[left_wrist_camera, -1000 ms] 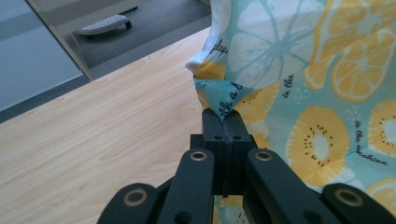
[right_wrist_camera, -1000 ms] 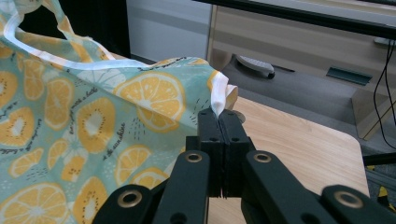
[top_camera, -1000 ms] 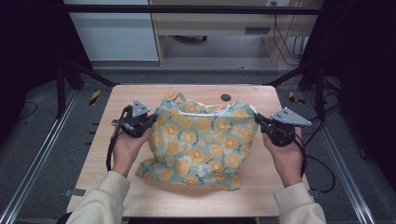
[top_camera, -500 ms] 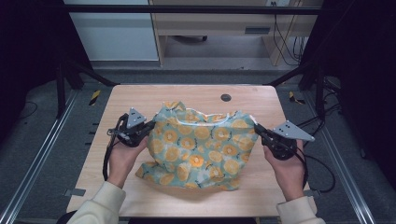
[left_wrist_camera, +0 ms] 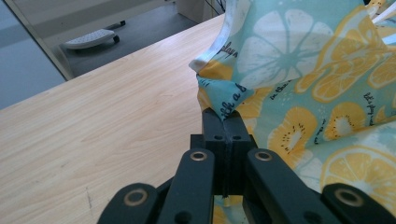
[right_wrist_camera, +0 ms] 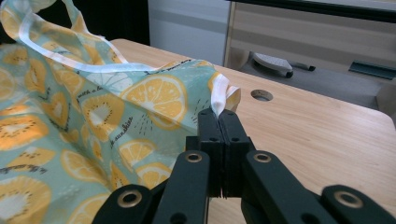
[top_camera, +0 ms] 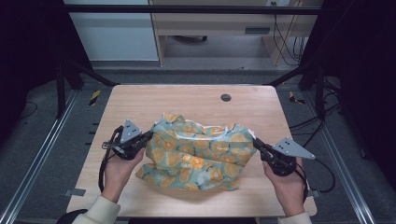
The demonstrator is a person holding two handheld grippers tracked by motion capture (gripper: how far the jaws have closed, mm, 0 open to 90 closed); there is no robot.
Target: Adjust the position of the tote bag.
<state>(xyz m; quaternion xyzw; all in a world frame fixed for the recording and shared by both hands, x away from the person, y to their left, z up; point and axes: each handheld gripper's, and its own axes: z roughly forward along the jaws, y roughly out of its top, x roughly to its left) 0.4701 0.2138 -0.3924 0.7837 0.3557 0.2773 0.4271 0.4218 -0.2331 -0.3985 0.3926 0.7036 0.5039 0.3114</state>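
A teal cloth printed with orange and lemon slices (top_camera: 198, 151) lies bunched on the wooden table (top_camera: 187, 100) between both hands. My left gripper (top_camera: 150, 135) is shut on the cloth's left corner; in the left gripper view the jaws (left_wrist_camera: 224, 122) pinch a folded teal edge of the cloth (left_wrist_camera: 303, 70). At the cloth's right corner my right gripper (top_camera: 254, 141) is shut as well, and in the right gripper view its jaws (right_wrist_camera: 218, 114) clamp a white-hemmed corner of the cloth (right_wrist_camera: 93, 107). The upper edge is held slightly off the table and sags in the middle.
A round cable hole (top_camera: 226, 97) sits in the table's far right part, also seen as the hole (right_wrist_camera: 261, 95) beyond the right jaws. Metal rails run along both sides of the table. Cabinets and cables stand behind the far edge.
Both hands have come toward the near edge and lower, dragging the cloth with them. The cloth is more folded and bunched than it was a second ago.
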